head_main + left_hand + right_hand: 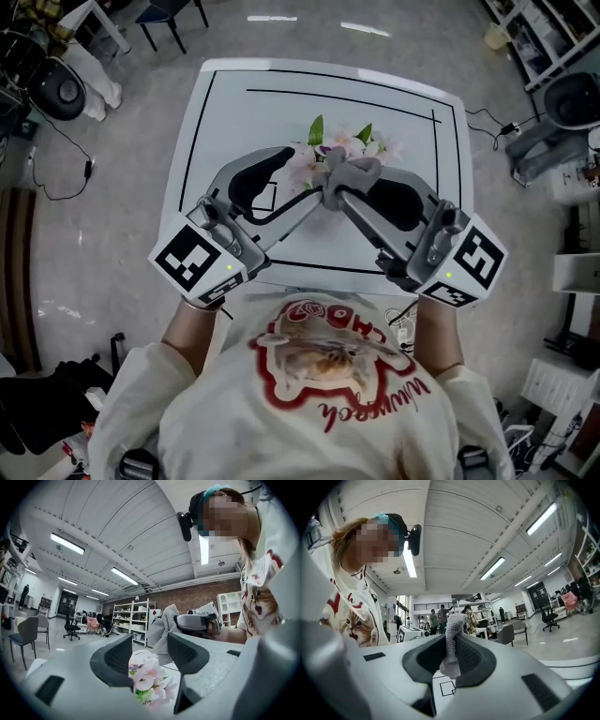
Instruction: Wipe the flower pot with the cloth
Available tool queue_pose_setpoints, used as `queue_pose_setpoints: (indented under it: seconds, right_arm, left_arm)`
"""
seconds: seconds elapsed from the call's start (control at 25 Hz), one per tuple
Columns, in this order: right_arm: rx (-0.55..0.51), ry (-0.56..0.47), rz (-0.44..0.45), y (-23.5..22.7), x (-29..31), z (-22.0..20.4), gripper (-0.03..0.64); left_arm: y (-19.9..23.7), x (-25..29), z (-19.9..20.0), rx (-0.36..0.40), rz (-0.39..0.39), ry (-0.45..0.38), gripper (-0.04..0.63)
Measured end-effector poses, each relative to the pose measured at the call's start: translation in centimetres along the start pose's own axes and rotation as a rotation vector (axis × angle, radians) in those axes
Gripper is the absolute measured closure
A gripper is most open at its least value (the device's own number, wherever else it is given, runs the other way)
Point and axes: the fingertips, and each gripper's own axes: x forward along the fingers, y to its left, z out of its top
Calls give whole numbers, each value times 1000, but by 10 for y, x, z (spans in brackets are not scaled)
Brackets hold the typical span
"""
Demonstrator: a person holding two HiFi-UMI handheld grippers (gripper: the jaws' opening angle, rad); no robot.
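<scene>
Right gripper view shows right gripper (450, 659) clenched on grey cloth (453, 641), left gripper (149, 654) jaws apart around flowers (148, 679) mid-frame, flower pot hidden beneath; unsteadied, it could tip under wiping pressure.

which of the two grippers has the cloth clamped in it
The right gripper: its jaws are shut on the grey cloth. The left gripper has its jaws standing apart, with pink flowers showing through the gap.
</scene>
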Motion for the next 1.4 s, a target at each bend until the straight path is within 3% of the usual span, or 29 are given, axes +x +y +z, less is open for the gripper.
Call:
queue_pose_setpoints:
  seconds: [0.2, 0.36, 0.68, 1.0, 1.12, 1.28, 1.4]
  right_arm:
    - [-19, -11, -20, -11, -14, 18, 565]
    - [-39, 5, -39, -21, -18, 25, 565]
    - [-62, 34, 36, -17, -18, 35, 565]
    - [-41, 65, 52, -33, -16, 41, 565]
    - [-46, 64, 49, -35, -18, 40, 565]
    - [-41, 47, 54, -37, -20, 39, 565]
    - [-58, 67, 47, -42, -18, 35, 565]
  left_arm:
    - [-20, 15, 19, 82, -71, -26, 340]
    - [-31, 22, 29, 98, -101, -26, 322]
    - [-33, 54, 25, 241, -91, 39, 321]
    - [-27, 75, 39, 371, -74, 23, 322]
    - [-30, 78, 36, 396, -64, 26, 360]
    - [-32, 79, 32, 401, -51, 17, 479]
    - [-29, 82, 28, 398, -42, 21, 491]
